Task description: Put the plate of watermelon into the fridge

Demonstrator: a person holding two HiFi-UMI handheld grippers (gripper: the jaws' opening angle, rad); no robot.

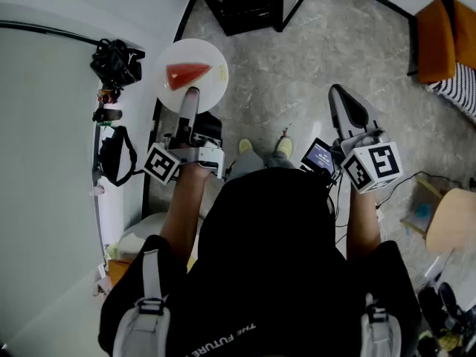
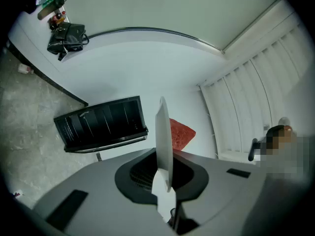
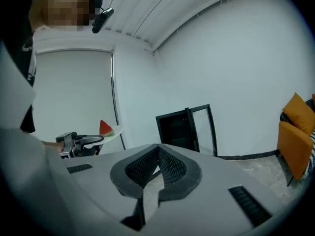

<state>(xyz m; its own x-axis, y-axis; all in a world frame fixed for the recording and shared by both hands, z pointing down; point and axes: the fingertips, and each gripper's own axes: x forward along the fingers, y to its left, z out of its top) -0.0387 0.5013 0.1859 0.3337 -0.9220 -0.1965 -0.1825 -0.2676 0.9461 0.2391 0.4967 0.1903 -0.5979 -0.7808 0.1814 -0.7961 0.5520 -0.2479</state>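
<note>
Plate [image 1: 212,88] is pinched by its near rim in my left gripper [image 1: 192,101], held out roughly level over the stone floor [image 1: 297,73], well apart from the black cabinet [image 1: 245,6] with an open glass door that I take for the fridge; watermelon wedge [image 1: 187,74] lies loose near the plate's middle; right gripper [image 1: 341,95] is closed on nothing, jaw tips together; I judge the plate stiff, smooth and breakable, light but levering on a one-edge pinch, so it wants carrying flat or the wet wedge slides; rim is the only sensible hold, and a grip on the far rim would steady it; writing: white print on the person's black top [image 1: 268,229], partly "THE FUTURE"; small screen [image 1: 321,157] by the right gripper is too small to read.
</note>
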